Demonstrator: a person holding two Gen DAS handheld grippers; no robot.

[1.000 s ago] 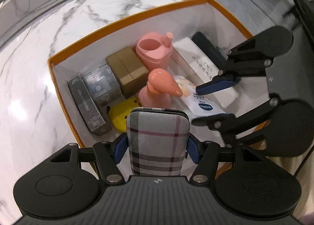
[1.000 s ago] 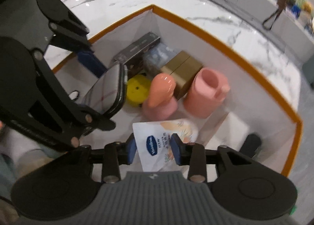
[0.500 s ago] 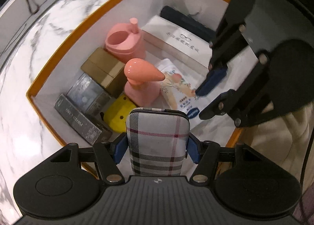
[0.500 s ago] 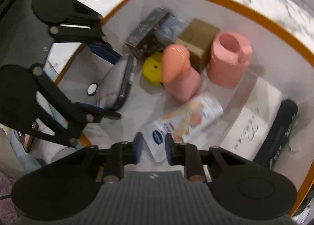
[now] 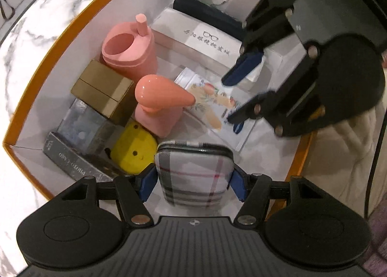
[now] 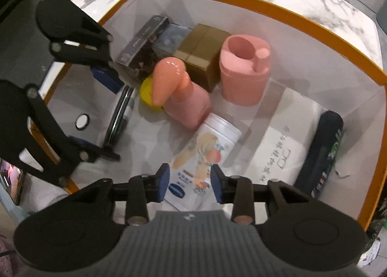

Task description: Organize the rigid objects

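both claws point steeply down into an orange-rimmed box (image 5: 72,23) with white walls, standing on a marble counter (image 5: 36,35).

left claw (image 5: 192,180): jaws opening, blue pads just beside the two sides of a plaid case (image 5: 194,173); a thin gap shows at each pad, so the case sits between them and looks released rather than squeezed. in the right wrist view the case (image 6: 119,117) stands on edge on the box floor between the left claw's fingers.

right claw (image 6: 190,180): jaws opening, with the lower end of a white lotion tube (image 6: 205,153) lying flat between the pads, not pressed. the tube's cap end points away from this claw toward the pink pump bottle (image 6: 186,93).

ahead of the left claw: yellow round toy (image 5: 135,151) just beyond its left pad, pump bottle past that, then a brown carton (image 5: 104,91) and a pink cup with a spout (image 5: 130,52). left of the toy, a clear plastic box (image 5: 82,122) and a dark box with lettering (image 5: 70,161) against the wall.

right of the right claw: white glasses box (image 6: 285,144), then a dark case (image 6: 324,151) along the box wall.
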